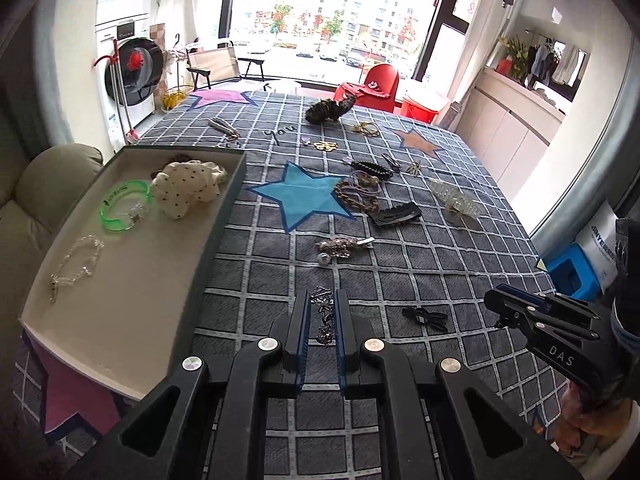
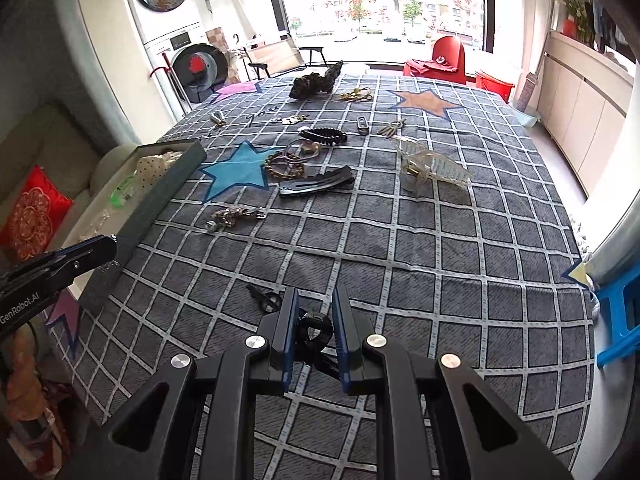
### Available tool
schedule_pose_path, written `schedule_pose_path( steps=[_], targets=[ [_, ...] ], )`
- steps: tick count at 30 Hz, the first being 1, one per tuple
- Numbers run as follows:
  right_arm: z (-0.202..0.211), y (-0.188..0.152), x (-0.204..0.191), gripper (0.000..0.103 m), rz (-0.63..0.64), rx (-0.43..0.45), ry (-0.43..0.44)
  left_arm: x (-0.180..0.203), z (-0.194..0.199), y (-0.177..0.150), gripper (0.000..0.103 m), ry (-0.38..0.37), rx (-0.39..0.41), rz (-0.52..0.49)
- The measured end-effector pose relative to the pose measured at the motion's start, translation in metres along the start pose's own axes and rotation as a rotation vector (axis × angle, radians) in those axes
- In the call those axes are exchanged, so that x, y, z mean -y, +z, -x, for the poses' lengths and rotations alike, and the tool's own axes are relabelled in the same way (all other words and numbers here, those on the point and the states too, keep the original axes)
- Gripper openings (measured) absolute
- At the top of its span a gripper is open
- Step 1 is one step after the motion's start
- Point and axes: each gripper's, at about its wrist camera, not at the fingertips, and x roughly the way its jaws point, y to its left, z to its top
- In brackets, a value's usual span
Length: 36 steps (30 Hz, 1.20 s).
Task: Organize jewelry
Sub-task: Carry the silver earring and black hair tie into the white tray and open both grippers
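Observation:
My left gripper (image 1: 322, 300) is shut on a dark silvery chain piece (image 1: 325, 316), held just right of the grey tray (image 1: 224, 216). The tray holds a green bangle (image 1: 126, 206), a polka-dot scrunchie (image 1: 188, 188) and a clear bead bracelet (image 1: 78, 260). My right gripper (image 2: 315, 300) is shut on a black hair claw (image 2: 314, 330) just above the checked cloth. It also shows in the left wrist view (image 1: 496, 300). A small black clip (image 1: 425, 317) lies between the grippers; it also shows in the right wrist view (image 2: 264, 300).
Several hair pieces and jewelry lie across the cloth: a silvery brooch (image 1: 338, 248), a black clip (image 1: 396, 214), a clear claw (image 2: 430, 166), bead bracelets (image 1: 358, 196), keys (image 2: 392, 127). A sofa (image 1: 36, 208) is left of the tray, and a blue stool (image 2: 620, 320) stands right.

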Motion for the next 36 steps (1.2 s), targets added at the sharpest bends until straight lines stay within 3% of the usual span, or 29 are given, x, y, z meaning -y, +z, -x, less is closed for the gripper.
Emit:
schedule_pose_path(
  steps=[8,19,29,36],
  targets=[
    [0.003,0.018,-0.042,0.019,0.072,0.011,0.046,-0.035,0.019,0.003,0.013,0.029,0.044,0.053],
    [-0.015,0.071,-0.124,0.019,0.195,0.012,0.179,-0.105,0.032,0.01,0.013,0.127,0.081,0.135],
    [-0.061,0.112,-0.2,0.019,0.277,-0.049,0.286,-0.165,0.011,0.01,0.013,0.21,0.037,0.208],
    [-0.113,0.12,-0.24,0.019,0.297,-0.138,0.321,-0.188,-0.017,0.01,0.013,0.209,-0.038,0.242]
  ],
)
